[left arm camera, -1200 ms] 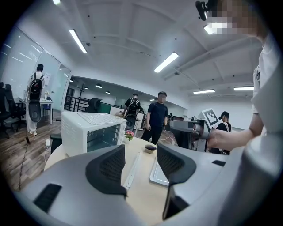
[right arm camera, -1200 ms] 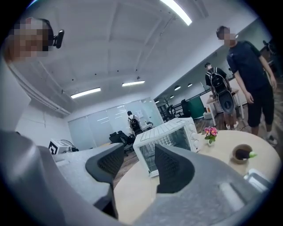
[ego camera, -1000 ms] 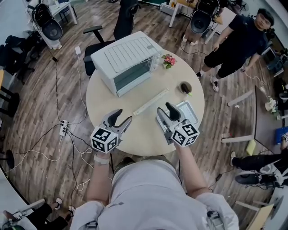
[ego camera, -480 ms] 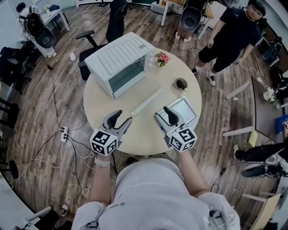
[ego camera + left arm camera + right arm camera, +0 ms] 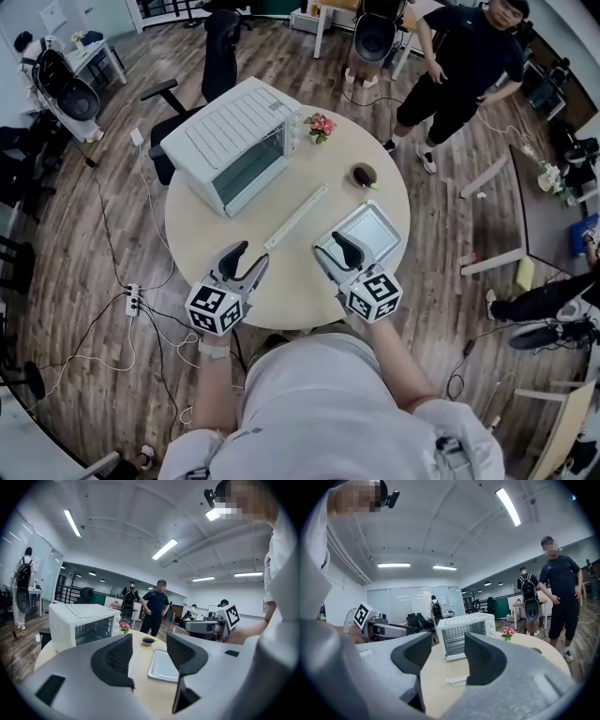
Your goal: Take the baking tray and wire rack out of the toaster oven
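i hold both hands out low in front of me over the near edge of the round table (image 5: 286,281), the grippers pointing almost level across it. my left gripper (image 5: 249,261) has its jaws apart with nothing between them, and so does my right gripper (image 5: 334,251). the toaster oven (image 5: 230,141) stands at the far left of the table, its glass door folded down flat towards me; i cannot tell whether the wire rack is inside. the baking tray (image 5: 377,228) lies empty on the table just beside my right gripper, on its outer side. a small bowl (image 5: 363,173) beyond the tray holds something dark.
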`<state>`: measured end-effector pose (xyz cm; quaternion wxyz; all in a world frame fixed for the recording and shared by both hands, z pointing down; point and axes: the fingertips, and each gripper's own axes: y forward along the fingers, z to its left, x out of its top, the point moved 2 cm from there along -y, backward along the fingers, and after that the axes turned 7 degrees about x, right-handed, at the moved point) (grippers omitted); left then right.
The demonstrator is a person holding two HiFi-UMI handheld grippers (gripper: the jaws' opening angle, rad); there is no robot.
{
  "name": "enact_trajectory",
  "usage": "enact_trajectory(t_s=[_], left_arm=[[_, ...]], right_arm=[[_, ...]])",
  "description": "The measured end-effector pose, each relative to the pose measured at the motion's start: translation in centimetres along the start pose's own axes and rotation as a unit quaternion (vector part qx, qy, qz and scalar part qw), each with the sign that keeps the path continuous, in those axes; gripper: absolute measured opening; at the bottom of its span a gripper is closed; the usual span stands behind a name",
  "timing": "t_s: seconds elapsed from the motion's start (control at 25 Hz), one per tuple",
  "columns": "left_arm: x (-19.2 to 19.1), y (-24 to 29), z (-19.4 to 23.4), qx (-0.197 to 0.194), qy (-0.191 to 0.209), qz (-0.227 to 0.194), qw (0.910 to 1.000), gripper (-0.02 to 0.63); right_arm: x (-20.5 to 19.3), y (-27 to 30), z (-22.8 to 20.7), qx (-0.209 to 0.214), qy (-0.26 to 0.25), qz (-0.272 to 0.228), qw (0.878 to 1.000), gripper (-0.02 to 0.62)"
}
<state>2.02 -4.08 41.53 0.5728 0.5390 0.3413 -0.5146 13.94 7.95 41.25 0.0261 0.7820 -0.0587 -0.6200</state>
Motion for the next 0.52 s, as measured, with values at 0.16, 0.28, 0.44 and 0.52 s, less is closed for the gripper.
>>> enact_trajectory(t_s=[0.16,0.28,0.44,0.52], left_arm=[[-0.31,0.31,-0.15,-0.005,0.0,0.0,1.0,0.213],[-0.55,0.38,-0.36,-0.007,-0.002,-0.002,1.0,0.213],[-0.55,0.44,-0.44,-0.008,-0.007,-0.005,0.9999,0.213],[-0.61,0.48,-0.5,-0.009,-0.008,-0.004,0.9999,0.213]], right_arm=[[-0.22,-0.09,0.03,-0.003,-0.002,0.001,1.0,0.216],[-0.32,-0.47,0.18,-0.008,-0.01,-0.001,1.0,0.216],[-0.29,-0.64,0.17,-0.012,-0.011,0.001,1.0,0.216],[-0.39,-0.68,0.09,-0.013,-0.008,0.003,1.0,0.216]])
